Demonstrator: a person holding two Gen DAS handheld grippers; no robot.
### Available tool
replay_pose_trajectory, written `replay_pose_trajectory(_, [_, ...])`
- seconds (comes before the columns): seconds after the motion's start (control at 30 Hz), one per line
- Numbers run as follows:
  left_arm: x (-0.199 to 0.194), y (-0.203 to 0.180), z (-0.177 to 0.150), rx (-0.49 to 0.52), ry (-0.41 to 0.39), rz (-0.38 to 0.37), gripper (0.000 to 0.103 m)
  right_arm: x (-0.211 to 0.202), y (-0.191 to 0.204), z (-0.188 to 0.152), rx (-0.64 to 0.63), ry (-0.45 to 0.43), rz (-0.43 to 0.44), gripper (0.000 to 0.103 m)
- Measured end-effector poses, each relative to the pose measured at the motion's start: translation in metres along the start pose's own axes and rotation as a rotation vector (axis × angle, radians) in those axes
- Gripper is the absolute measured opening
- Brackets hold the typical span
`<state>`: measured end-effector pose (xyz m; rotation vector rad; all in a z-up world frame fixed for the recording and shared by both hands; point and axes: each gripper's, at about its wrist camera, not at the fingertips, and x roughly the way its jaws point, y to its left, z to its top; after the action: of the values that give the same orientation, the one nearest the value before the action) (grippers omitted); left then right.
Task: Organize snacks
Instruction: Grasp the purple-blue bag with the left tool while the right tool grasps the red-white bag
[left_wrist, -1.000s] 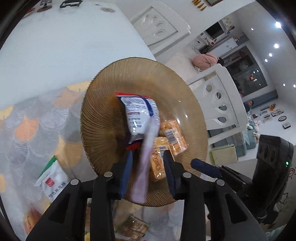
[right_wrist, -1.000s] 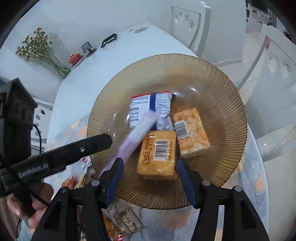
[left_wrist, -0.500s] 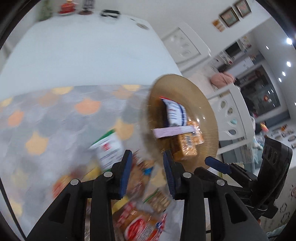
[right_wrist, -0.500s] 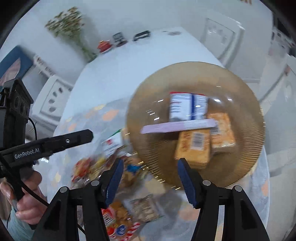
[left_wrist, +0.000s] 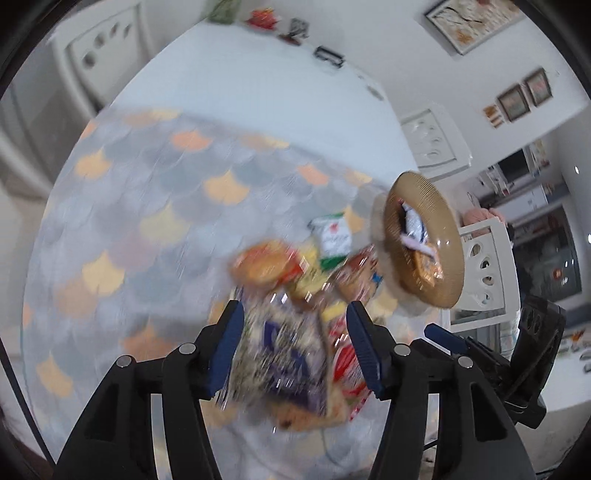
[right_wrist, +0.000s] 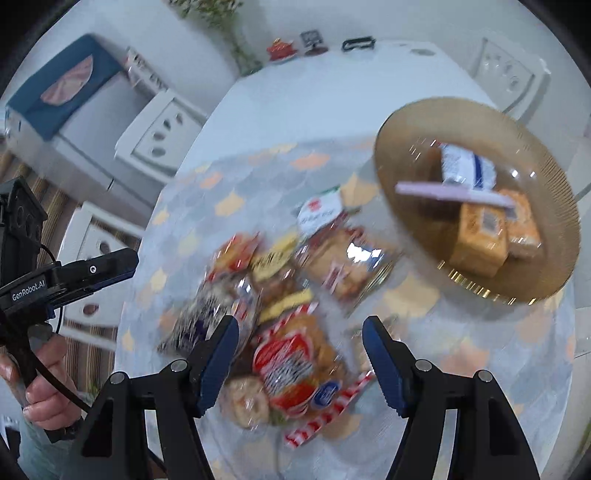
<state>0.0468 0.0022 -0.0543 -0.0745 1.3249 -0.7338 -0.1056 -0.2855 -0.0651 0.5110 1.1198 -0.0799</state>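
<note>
An amber ribbed glass plate (right_wrist: 546, 280) (left_wrist: 447, 218) holds a blue-and-white packet (right_wrist: 467, 166), a pale purple stick packet (right_wrist: 454, 192) and two orange biscuit packs (right_wrist: 480, 236). A pile of loose snack bags lies on the scale-patterned mat. My left gripper (left_wrist: 295, 343) is open above a dark blue bag (left_wrist: 284, 354). My right gripper (right_wrist: 301, 360) is open above a red-and-white bag (right_wrist: 291, 369). Both views are motion-blurred.
A white-and-green packet (right_wrist: 321, 210) lies beside the plate. The white table (right_wrist: 332, 85) carries a red ornament (right_wrist: 280, 50), a black clip (right_wrist: 356, 43) and a flower vase at the far end. White chairs (right_wrist: 159, 129) stand around it.
Both grippers have drawn back from the plate to over the snack pile. The left one let go of the purple stick packet, which now lies on the plate, and opened wider.
</note>
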Motion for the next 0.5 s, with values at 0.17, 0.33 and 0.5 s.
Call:
replay_pose_trajectory(0.17, [0.02,0.019,-0.028,-0.058,0.072,-0.005,0.056,0.019,0.013,-0.021,-0.046,0.064,0.002,0.067])
replay_pose_trajectory(0.33, [0.034,0.032,-0.04,-0.111,0.112,-0.056,0.08,0.031,0.009,-0.035,-0.082,0.095,-0.023,0.067])
replay_pose_trajectory(0.5, [0.053,0.029,-0.038,-0.085,0.148,-0.015,0.08,0.043,-0.004,-0.037,-0.093,0.113,-0.034,0.067])
